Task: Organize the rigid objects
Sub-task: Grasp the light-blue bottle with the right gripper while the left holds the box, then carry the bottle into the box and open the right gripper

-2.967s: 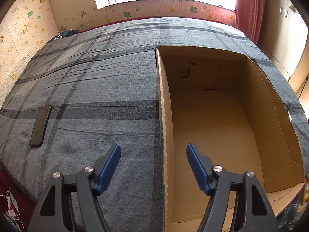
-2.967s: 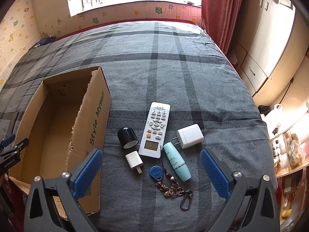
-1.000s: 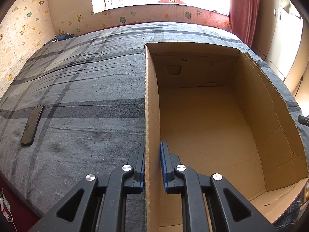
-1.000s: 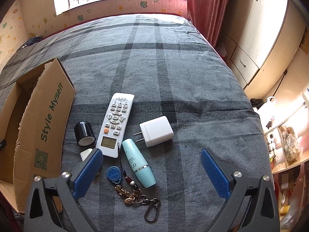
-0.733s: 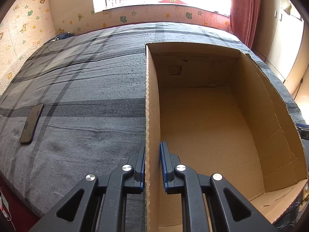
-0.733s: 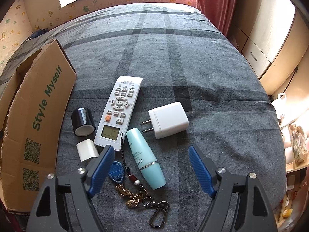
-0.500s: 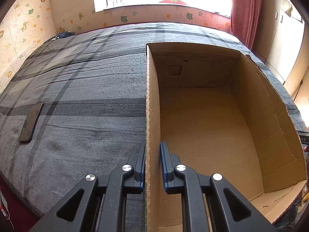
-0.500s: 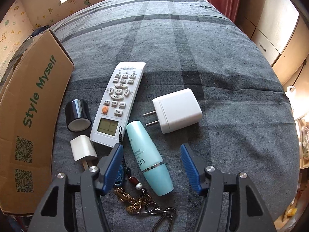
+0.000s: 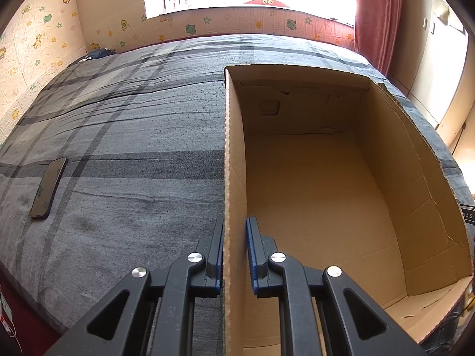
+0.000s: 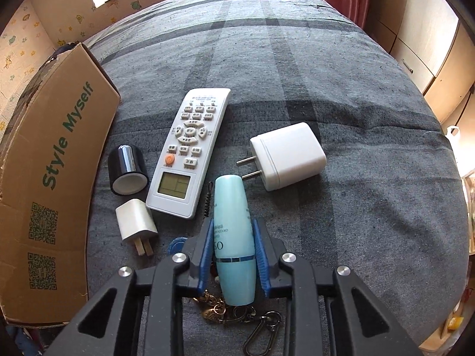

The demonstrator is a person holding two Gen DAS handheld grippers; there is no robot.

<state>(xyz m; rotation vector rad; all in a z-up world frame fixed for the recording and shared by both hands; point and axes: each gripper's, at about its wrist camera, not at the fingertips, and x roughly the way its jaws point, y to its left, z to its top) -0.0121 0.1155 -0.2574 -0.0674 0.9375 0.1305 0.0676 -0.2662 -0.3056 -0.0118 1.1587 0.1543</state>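
Observation:
My left gripper (image 9: 234,231) is shut on the left wall of an open, empty cardboard box (image 9: 320,195) on the bed. My right gripper (image 10: 233,231) is shut on a light-blue cosmetic bottle (image 10: 234,237) that lies on the grey plaid bedspread. Around it lie a white remote (image 10: 190,148), a large white charger (image 10: 288,154), a small white plug (image 10: 136,219), a black cap (image 10: 127,166) and a keychain (image 10: 225,311) partly under the gripper. The box (image 10: 50,178), printed "Style Myself", stands left of these.
A dark phone (image 9: 49,188) lies on the bedspread far left of the box. The bed ends at a window wall behind, a red curtain (image 9: 377,14) and cupboards (image 10: 430,38) to the right.
My right gripper has moved down and forward over the blue bottle and its jaws have closed on it. My left gripper stays shut on the box wall.

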